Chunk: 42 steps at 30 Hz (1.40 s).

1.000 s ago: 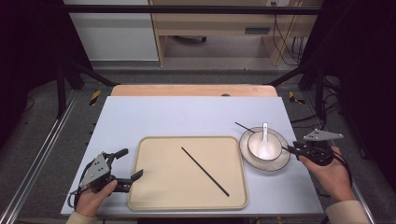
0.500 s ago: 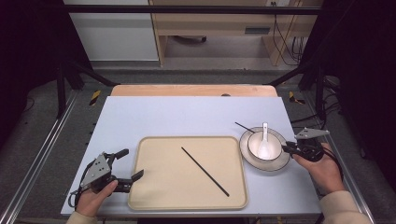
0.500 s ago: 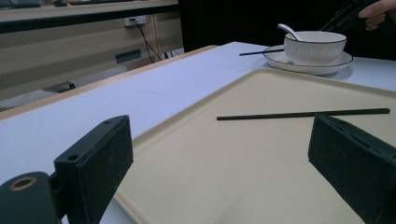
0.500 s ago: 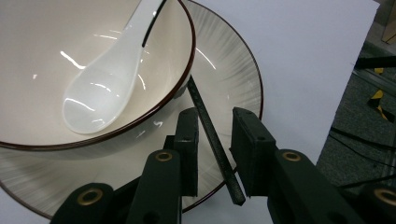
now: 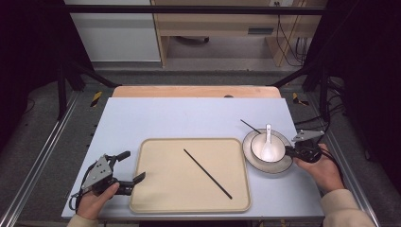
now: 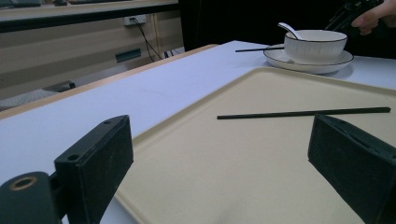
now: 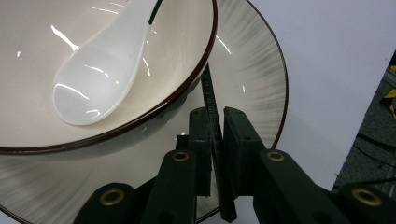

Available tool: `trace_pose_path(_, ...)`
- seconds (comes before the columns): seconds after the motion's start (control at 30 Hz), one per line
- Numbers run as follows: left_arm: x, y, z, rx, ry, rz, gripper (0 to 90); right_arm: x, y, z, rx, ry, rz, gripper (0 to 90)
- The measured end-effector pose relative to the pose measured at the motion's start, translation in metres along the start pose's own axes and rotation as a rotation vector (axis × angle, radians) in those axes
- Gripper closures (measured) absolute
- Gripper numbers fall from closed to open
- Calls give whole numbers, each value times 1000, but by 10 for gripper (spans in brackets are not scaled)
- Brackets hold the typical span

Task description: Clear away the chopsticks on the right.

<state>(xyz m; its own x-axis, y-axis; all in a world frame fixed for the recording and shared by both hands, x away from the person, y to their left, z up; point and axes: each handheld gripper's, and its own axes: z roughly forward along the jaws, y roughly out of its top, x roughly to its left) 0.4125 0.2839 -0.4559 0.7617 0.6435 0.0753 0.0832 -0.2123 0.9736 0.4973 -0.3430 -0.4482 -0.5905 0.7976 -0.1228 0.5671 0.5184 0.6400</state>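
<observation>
The right claw (image 7: 212,154) has just been closing and now pinches a black stick (image 7: 214,140) lying on the plate (image 5: 283,165) beside the bowl (image 5: 255,144), its length running straight out from the claw

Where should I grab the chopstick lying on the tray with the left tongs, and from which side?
Take the chopstick near its far-left end, the part closest to the open left tongs. It lies flat and diagonal on the tray, so probably come down from above, turning the jaws across its length to straddle it.
</observation>
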Motion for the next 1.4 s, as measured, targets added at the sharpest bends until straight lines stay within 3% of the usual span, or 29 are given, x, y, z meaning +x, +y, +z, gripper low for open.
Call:
trace_pose_path(0.27,0,1,-1,-4,3,0,65,2,-1,-4,-2,-20,24,854)
trace_pose_path(0.53,0,1,-1,-6,3,0,65,4,2,-39,-113,-104,148,855)
trace_pose_path(0.6,0,1,-1,-9,8,-4,65,14,7,-56,-165,-132,158,855)
trace_pose_path(0.67,1,1,-1,-9,9,-5,65,18,9,-61,-182,-134,155,856)
trace_pose_path(0.83,0,1,-1,-9,11,-3,65,63,30,-86,-254,-105,118,855)
trace_pose_path(0.87,0,1,-1,-9,10,-3,66,85,37,-88,-265,-75,97,855)
trace_pose_path(0.9,0,1,-1,-9,11,-3,66,85,37,-88,-265,-75,97,855)
trace_pose_path(0.93,0,1,-1,-9,11,-2,66,104,43,-87,-259,-52,79,855)
trace_pose_path(0.97,0,1,-1,-9,12,-2,66,115,46,-85,-251,-31,68,855)
trace_pose_path(1.0,0,1,-1,-10,13,-2,66,115,46,-85,-251,-31,68,855)
trace_pose_path(1.03,0,1,-2,-11,14,-1,67,137,50,-77,-226,5,49,855)
trace_pose_path(1.1,0,2,-2,-13,15,-2,66,144,51,-74,-215,15,38,855)
trace_pose_path(1.13,0,2,-3,-16,17,-1,67,163,53,-61,-177,34,17,855)
trace_pose_path(1.17,0,2,-3,-18,17,-1,67,163,53,-61,-177,34,17,855)
trace_pose_path(1.3,1,3,-4,-23,15,-4,67,188,50,-37,-113,85,22,855)
trace_pose_path(1.4,1,3,-4,-24,14,-4,67,198,49,-22,-75,86,2,855)
